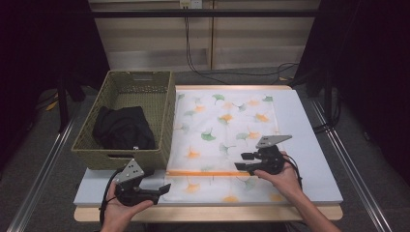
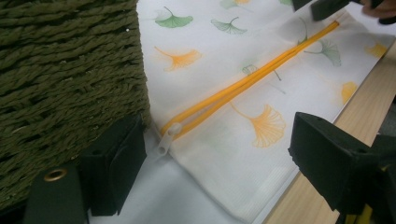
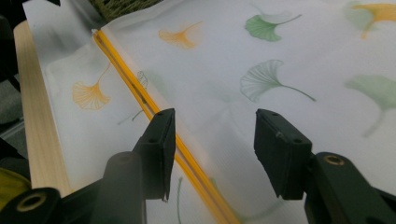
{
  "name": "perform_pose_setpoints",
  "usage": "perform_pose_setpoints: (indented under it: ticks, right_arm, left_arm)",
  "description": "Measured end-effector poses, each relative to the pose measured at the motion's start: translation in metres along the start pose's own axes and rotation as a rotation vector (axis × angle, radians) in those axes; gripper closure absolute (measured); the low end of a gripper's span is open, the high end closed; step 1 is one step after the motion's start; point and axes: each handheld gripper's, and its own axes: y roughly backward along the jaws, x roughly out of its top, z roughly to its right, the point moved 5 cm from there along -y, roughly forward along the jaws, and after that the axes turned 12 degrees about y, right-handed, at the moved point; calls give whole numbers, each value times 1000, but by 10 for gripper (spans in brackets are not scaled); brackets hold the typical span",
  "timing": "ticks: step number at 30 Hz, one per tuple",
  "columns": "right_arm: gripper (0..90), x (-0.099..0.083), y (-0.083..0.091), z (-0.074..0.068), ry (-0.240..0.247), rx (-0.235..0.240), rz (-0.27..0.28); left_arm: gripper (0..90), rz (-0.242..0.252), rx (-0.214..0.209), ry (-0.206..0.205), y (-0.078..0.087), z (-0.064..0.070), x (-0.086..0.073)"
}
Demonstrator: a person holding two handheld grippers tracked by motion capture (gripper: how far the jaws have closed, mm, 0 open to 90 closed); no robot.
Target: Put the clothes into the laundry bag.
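**Mesh bag: zip pull at left end**

Bag (image 1: 222, 140) is laid flat beside the basket (image 1: 123, 118). Zip (image 2: 247, 84) runs left–right; its pull (image 2: 167, 137) lies between the parted jaws of the left gripper (image 1: 163, 190), the nearer one. Right gripper (image 1: 240, 161), jaws apart, is poised at the far end.

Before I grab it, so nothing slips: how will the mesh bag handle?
The bag lies flat and thin, so it will probably droop. It looks light and may slide when pushed. The zipper pull beside the left gripper seems easiest to grip.
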Motion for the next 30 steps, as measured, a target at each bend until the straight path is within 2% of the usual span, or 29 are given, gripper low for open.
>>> perform_pose_setpoints:
  ticks: [2, 5, 6, 9, 11, 16, 18, 22, 24, 25, 28, 30]
  right_arm:
    - [534, 3, -13, -4, 1, 57, -14]
    - [569, 4, -31, -7, 42, 77, -52]
    - [573, 4, -36, -7, 48, 77, -59]
    - [562, 3, -47, -6, 71, 72, -78]
    - [546, 1, -50, -8, 87, 78, -83]
    - [534, -5, -50, -10, 108, 42, -84]
    - [518, -5, -50, -11, 138, 35, -87]
    - [496, -7, -51, -13, 177, 33, -82]
    - [492, -8, -51, -14, 203, 25, -77]
    - [492, -8, -51, -15, 198, 16, -77]
    - [506, -8, -52, -14, 211, 19, -59]
    - [583, -9, -51, -10, 192, 12, -52]
  left_arm:
    - [183, 6, 3, 7, 2, -2, 0]
    - [183, -14, 41, 6, 1, -4, -1]
    - [183, -9, 23, 14, 0, -3, -1]
    - [183, -9, 10, 10, -2, -2, 1]
    - [183, -9, 10, 0, -3, 0, 1]
    - [183, -30, 15, -29, -6, 2, 1]
    - [183, -35, 12, -35, -7, 2, 1]
    - [182, -35, 25, -27, -6, 2, 1]
    - [183, -31, 13, -24, -7, 2, 0]
    - [182, -31, 12, -22, -7, 2, 0]
    - [182, -37, 16, -32, -7, 2, 1]
    - [182, -35, 16, -35, -6, 3, 1]
